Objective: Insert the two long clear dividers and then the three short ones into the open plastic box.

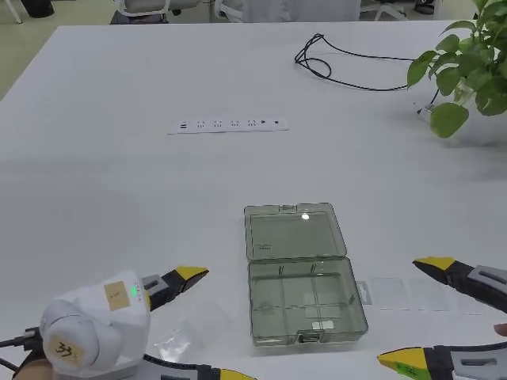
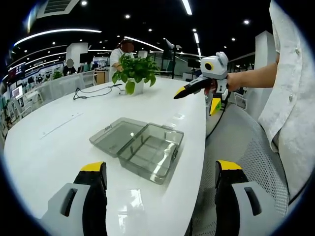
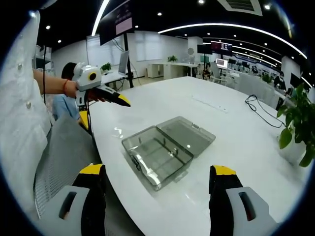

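Observation:
The clear grey plastic box (image 1: pixel 307 305) lies open near the table's front edge, its lid (image 1: pixel 293 229) folded back flat. Faint lines cross its base; I cannot tell whether they are dividers. Clear flat dividers (image 1: pixel 400 293) lie on the table just right of the box, and a glinting clear piece (image 1: pixel 170 344) lies to its left. My left gripper (image 1: pixel 214 324) stands open left of the box, holding nothing. On the box's right my right gripper (image 1: pixel 413 312) is open, its jaws either side of the loose dividers. Each gripper view faces the box (image 2: pixel 140 145) (image 3: pixel 162 147) between its own gripper (image 2: pixel 160 169) (image 3: pixel 157 170) and the opposite one (image 2: pixel 202 83) (image 3: pixel 101 91).
A white power strip (image 1: pixel 230 124) lies mid-table, with a black cable (image 1: pixel 341 63) behind it at the back. A potted plant (image 1: pixel 467 71) stands at the far right. A mesh chair (image 3: pixel 64 157) sits at the table's near edge beside the person.

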The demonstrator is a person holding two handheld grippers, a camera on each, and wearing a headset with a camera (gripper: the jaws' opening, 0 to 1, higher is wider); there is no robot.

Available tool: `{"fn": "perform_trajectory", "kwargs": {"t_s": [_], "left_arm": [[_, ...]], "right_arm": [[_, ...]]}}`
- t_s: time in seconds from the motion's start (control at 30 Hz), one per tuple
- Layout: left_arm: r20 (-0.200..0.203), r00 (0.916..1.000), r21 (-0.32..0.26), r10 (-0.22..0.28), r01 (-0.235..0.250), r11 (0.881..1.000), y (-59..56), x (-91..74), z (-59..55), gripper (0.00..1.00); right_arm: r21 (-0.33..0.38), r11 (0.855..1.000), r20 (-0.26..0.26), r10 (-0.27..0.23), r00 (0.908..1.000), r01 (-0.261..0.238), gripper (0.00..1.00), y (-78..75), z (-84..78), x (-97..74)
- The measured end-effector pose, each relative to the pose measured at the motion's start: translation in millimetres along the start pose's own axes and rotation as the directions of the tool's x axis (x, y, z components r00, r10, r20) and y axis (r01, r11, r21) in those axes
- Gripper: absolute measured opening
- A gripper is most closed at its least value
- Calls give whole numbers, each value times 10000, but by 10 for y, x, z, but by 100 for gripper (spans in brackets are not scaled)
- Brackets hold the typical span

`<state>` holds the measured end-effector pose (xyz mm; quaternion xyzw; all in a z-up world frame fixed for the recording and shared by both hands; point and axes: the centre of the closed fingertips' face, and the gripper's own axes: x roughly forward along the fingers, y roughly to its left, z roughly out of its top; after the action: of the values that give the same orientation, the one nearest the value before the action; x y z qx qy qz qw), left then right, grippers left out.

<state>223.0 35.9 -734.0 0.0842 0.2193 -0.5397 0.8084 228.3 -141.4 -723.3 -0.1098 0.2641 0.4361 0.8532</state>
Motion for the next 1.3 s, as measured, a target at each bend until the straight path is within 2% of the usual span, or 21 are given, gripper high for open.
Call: {"fn": "perform_trajectory", "kwargs": {"t_s": [0.53, 1.3], "left_arm": [[-157, 9999, -55, -56, 55, 10000, -4, 11, -31, 93], [-319, 9994, -83, 101, -104, 9999, 134, 16, -32, 91]], "right_arm": [[18, 10000, 20, 69, 10000, -69, 87, -24, -13, 28], [93, 10000, -21, 31, 10000, -31, 87, -23, -7, 41]]}}
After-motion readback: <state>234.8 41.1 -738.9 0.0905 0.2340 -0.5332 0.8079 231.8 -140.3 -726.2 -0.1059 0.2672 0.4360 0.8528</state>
